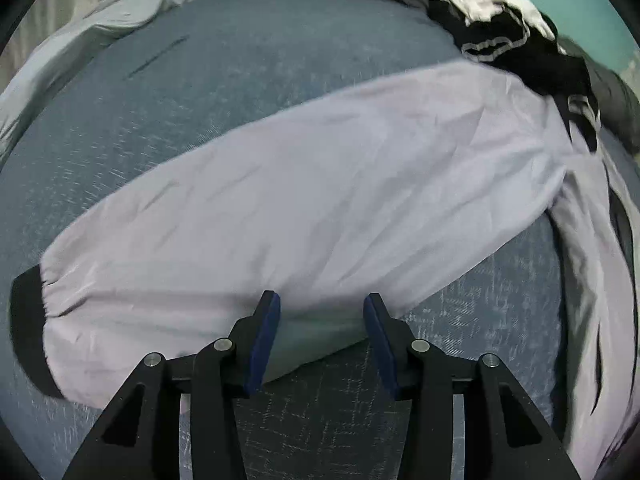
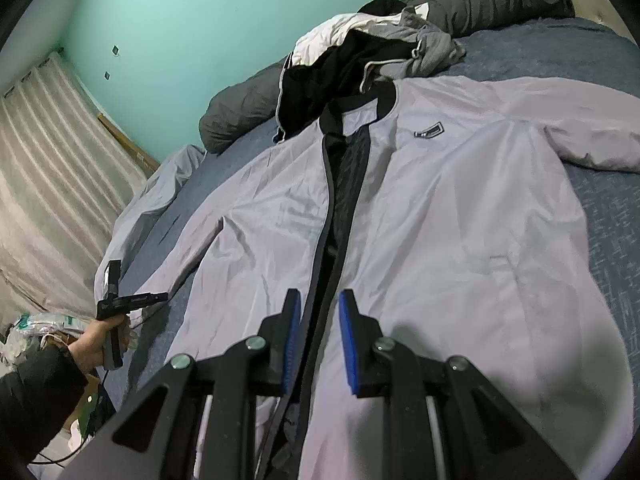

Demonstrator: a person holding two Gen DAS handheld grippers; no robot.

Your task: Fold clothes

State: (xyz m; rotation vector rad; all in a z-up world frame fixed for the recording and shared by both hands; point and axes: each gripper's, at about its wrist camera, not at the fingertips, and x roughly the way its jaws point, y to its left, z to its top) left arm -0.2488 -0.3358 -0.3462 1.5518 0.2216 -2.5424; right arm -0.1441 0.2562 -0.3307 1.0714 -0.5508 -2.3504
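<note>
From the left wrist, the left gripper (image 1: 322, 304) stands with its jaws apart over the lower edge of one pale lilac sleeve (image 1: 300, 192). The cloth edge lies between the two blue pads (image 1: 262, 344), and neither visibly presses on it. No earlier picture is given. The sleeve runs from its black cuff (image 1: 28, 320) at 8 o'clock up to 2 o'clock across the blue bedspread (image 1: 224, 80). At 1 o'clock a black-and-white garment (image 1: 500, 36) lies on the sleeve's far end, so the shoulder seam is hidden. The picture is a little blurred at its edges.

From the right wrist, the right gripper (image 2: 320, 300) hangs above the lilac jacket (image 2: 460, 240), which lies spread front-up on the bed. Its jaws stand narrowly apart with the dark front opening (image 2: 340, 184) running up between them toward 12 o'clock. Whether the pads touch the cloth cannot be told. One chest badge (image 2: 430, 130) shows at 1 o'clock. At 12 o'clock lies a heap of clothes (image 2: 372, 52), too tangled to count. At 8 o'clock a hand (image 2: 100, 340) holds the other gripper at the sleeve's end. The jacket's hem is cut off below.
</note>
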